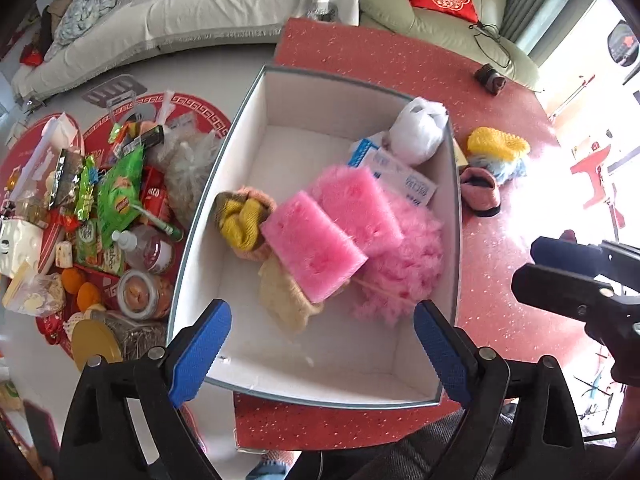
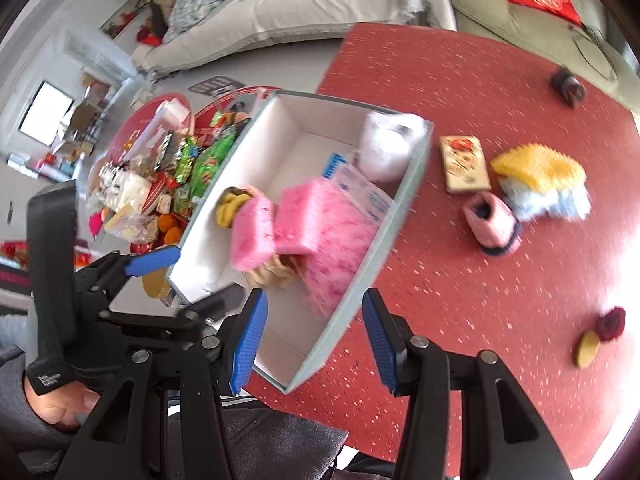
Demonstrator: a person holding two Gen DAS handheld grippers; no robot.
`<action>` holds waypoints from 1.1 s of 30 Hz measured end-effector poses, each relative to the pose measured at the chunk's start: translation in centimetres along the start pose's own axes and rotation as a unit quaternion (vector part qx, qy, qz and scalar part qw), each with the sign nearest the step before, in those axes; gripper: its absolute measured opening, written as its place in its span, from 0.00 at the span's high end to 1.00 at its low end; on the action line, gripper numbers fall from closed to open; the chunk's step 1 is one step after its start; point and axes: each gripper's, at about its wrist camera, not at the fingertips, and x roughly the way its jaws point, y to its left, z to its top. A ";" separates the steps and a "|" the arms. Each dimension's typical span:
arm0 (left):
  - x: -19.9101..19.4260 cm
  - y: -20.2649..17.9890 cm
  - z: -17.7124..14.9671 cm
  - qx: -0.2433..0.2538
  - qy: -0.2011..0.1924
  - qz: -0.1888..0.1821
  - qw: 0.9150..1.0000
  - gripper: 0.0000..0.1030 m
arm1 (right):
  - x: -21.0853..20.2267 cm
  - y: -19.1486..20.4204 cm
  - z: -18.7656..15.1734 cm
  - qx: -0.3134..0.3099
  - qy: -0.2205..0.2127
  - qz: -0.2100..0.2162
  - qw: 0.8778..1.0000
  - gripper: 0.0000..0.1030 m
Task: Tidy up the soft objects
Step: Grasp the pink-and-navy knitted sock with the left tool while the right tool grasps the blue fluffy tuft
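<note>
A white box (image 1: 224, 184) stands on the red table (image 1: 500, 280). Inside lie two pink sponges (image 1: 316, 244), a pink fluffy item (image 1: 404, 272), a yellow sock bundle (image 1: 242, 224), a beige knit piece (image 1: 284, 300), a tissue pack (image 1: 408, 180) and a white bag (image 1: 418, 128). My left gripper (image 1: 322, 354) is open and empty above the box's near end. My right gripper (image 2: 316, 344) is open and empty over the box's near right corner (image 2: 320, 360). Right of the box lie a pink knit shoe (image 2: 492, 220) and a yellow and blue fluffy item (image 2: 540, 184).
A small printed box (image 2: 464, 164) lies beside the white box. A dark red pompom (image 2: 610, 322) and a yellow disc (image 2: 586, 354) lie at the right. A dark sock roll (image 2: 568, 86) sits far back. Snacks and jars (image 1: 104, 216) crowd a tray on the left.
</note>
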 end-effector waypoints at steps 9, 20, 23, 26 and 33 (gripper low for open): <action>-2.4 -8.1 2.0 0.093 -0.038 -0.039 0.994 0.10 | -3.0 -11.8 -0.9 0.124 -0.028 -0.033 0.991 0.48; 5.0 -20.8 6.4 0.128 0.016 -0.063 0.990 0.10 | -2.3 -26.2 4.2 0.180 -0.020 -0.048 0.982 0.42; 8.9 -22.6 7.5 0.124 0.042 -0.037 0.991 0.10 | 0.1 -27.9 5.6 0.141 0.003 -0.080 0.987 0.42; 12.2 -24.1 8.4 0.150 0.053 0.005 0.987 0.10 | 2.2 -27.0 7.2 0.024 0.021 -0.106 0.994 0.42; 16.6 -23.6 9.7 0.145 0.081 0.037 0.986 0.10 | 7.6 -22.3 8.7 -0.268 0.045 -0.156 0.950 0.28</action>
